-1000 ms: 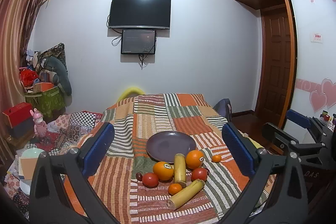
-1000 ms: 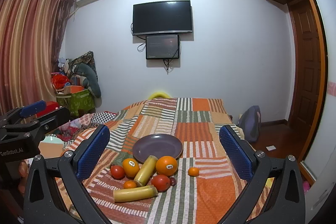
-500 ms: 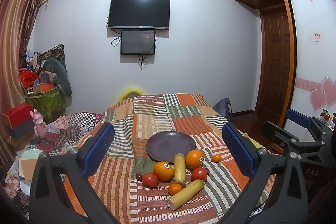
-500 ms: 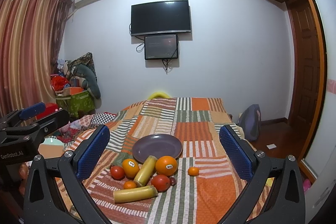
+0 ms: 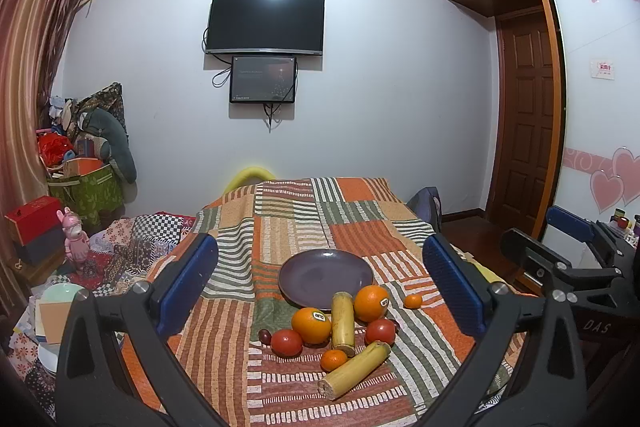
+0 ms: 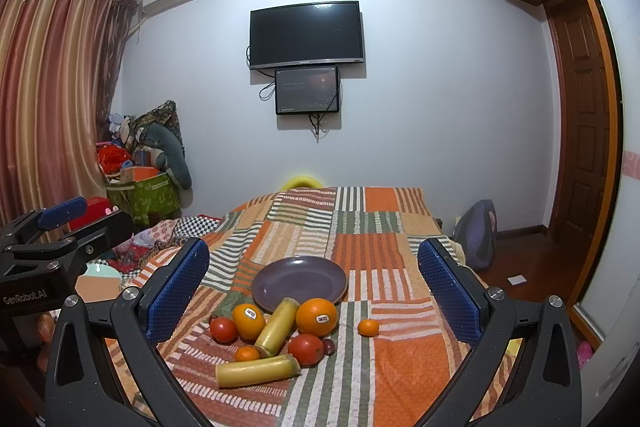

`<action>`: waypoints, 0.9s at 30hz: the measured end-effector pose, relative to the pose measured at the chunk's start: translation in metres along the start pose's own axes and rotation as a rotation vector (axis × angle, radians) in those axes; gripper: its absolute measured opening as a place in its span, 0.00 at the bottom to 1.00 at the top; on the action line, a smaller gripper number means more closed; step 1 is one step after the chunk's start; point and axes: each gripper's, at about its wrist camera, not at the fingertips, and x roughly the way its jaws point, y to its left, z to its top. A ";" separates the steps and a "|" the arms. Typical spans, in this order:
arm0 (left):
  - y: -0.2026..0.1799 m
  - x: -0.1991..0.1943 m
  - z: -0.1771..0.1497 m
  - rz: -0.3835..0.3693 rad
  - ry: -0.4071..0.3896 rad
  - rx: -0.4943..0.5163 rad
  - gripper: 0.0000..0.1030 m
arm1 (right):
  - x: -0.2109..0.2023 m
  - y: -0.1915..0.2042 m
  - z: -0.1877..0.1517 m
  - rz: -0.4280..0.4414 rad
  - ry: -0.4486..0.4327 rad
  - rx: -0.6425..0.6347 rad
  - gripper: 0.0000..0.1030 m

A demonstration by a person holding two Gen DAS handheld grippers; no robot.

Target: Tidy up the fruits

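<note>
An empty purple plate [image 5: 326, 275] [image 6: 300, 281] sits on the patchwork tablecloth [image 5: 348, 219]. In front of it lie two oranges [image 5: 311, 325] [image 6: 317, 315], two yellow sugarcane pieces [image 5: 354, 369] [image 6: 258, 371], two tomatoes [image 5: 287, 342] [image 6: 306, 348], small tangerines [image 5: 413, 301] [image 6: 368, 327] and dark grapes [image 5: 264, 335]. My left gripper [image 5: 320, 283] is open and empty, held back from the fruit. My right gripper [image 6: 312, 287] is open and empty, also held back. Each gripper shows at the edge of the other's view.
A floor pile of cloths, boxes and a pink toy [image 5: 76, 247] lies left of the table. A green bag [image 6: 146, 199] stands by the curtain. A blue backpack [image 6: 476, 235] and a wooden door [image 6: 584, 131] are to the right. A TV [image 5: 266, 23] hangs on the far wall.
</note>
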 end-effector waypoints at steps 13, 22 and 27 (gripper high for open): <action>0.000 0.002 0.000 -0.002 0.005 -0.003 1.00 | 0.000 0.000 0.001 0.000 0.000 0.001 1.00; 0.000 0.004 -0.002 -0.004 0.008 -0.004 1.00 | 0.000 -0.001 0.003 0.006 -0.001 0.003 1.00; -0.001 0.008 -0.007 0.000 0.010 0.011 1.00 | 0.002 -0.001 0.004 -0.002 0.003 0.006 1.00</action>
